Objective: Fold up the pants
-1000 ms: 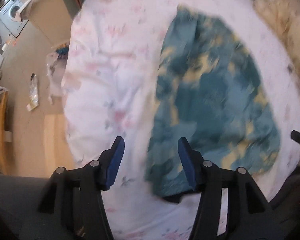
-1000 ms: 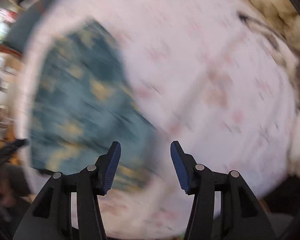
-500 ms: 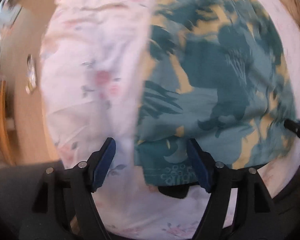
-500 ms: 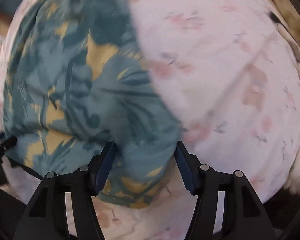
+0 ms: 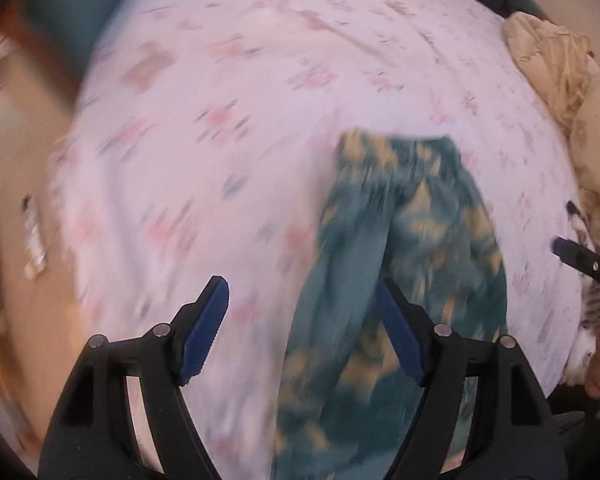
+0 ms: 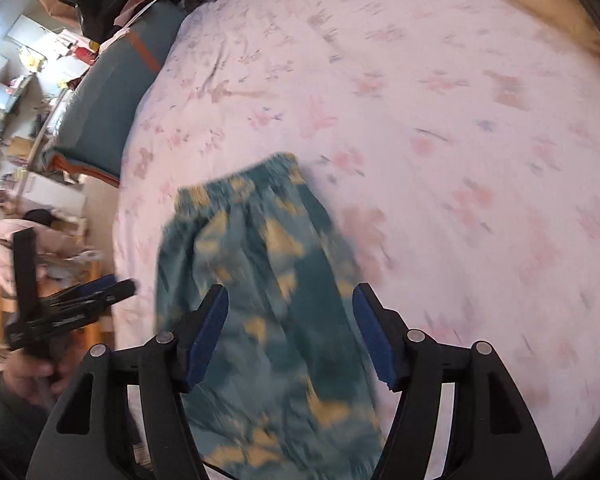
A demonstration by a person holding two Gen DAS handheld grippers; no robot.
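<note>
The teal pants with yellow print (image 5: 408, 264) lie lengthwise on the pink floral bed sheet (image 5: 220, 140), waistband at the far end. In the right wrist view the pants (image 6: 268, 280) run from the bed's near edge inward. My left gripper (image 5: 304, 328) is open above the near part of the pants, its right finger over the cloth, nothing between the pads. My right gripper (image 6: 290, 332) is open above the pants' middle, empty. The left gripper also shows in the right wrist view (image 6: 72, 304), and the right one at the left wrist view's right edge (image 5: 580, 258).
A beige blanket (image 5: 568, 80) is bunched at the bed's right side. A teal cushion with an orange stripe (image 6: 112, 112) lies at the bed's far left. Cluttered floor and furniture (image 6: 16, 128) are left of the bed.
Both grippers have pulled back and up from the pants, which now look smaller and farther away. The view has tilted toward the far part of the bed.
</note>
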